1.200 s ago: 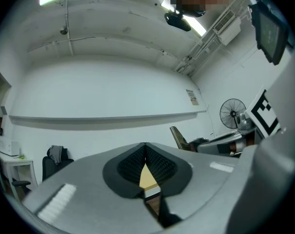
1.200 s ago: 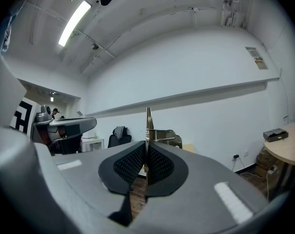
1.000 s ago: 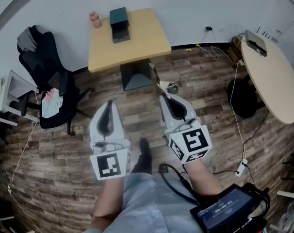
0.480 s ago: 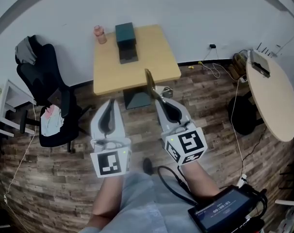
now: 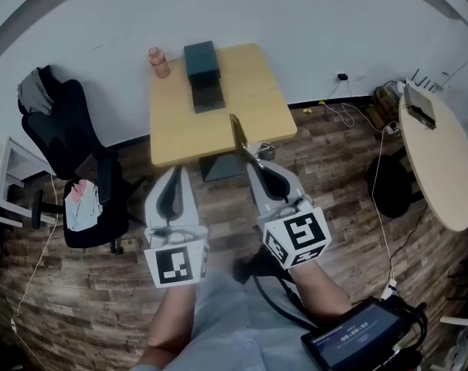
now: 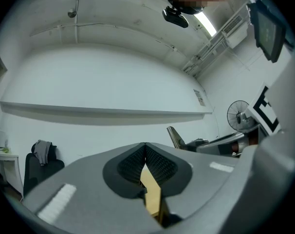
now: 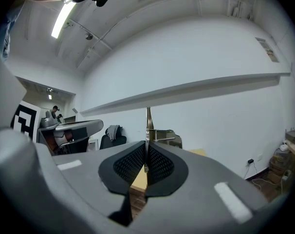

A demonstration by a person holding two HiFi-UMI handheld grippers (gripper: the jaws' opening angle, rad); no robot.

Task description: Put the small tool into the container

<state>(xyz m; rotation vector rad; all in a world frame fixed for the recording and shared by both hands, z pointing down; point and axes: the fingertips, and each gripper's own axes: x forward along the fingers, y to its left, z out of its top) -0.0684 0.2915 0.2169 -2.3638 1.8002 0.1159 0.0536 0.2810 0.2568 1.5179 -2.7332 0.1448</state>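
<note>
A wood-plank floor (image 5: 95,284) runs up to a white wall, with a light wooden surface (image 5: 242,107) standing against it. At the far left is a black office chair (image 5: 68,149) with a grey garment (image 5: 33,91) over its back. On the surface's far left corner stands a pink bottle (image 5: 158,62), just beside the dark teal container (image 5: 201,59), which has a grey part against its near side. The rest of the surface is bare, so nothing lies between its near edge and the container.

The left hand-held gripper (image 5: 174,178) is held over the floor, short of the surface. Its jaws are together at the tips with nothing between them. The right hand-held gripper (image 5: 257,159) is clamped on the small tool (image 5: 239,134), a thin metal strip that sticks out past the jaw tips. In the head view the tool's end overlaps the near edge of the surface, well apart from the container.

Farther right, cables (image 5: 350,107) trail along the wall's foot near a round table (image 5: 442,168). A screen (image 5: 357,337) shows at the lower right.
</note>
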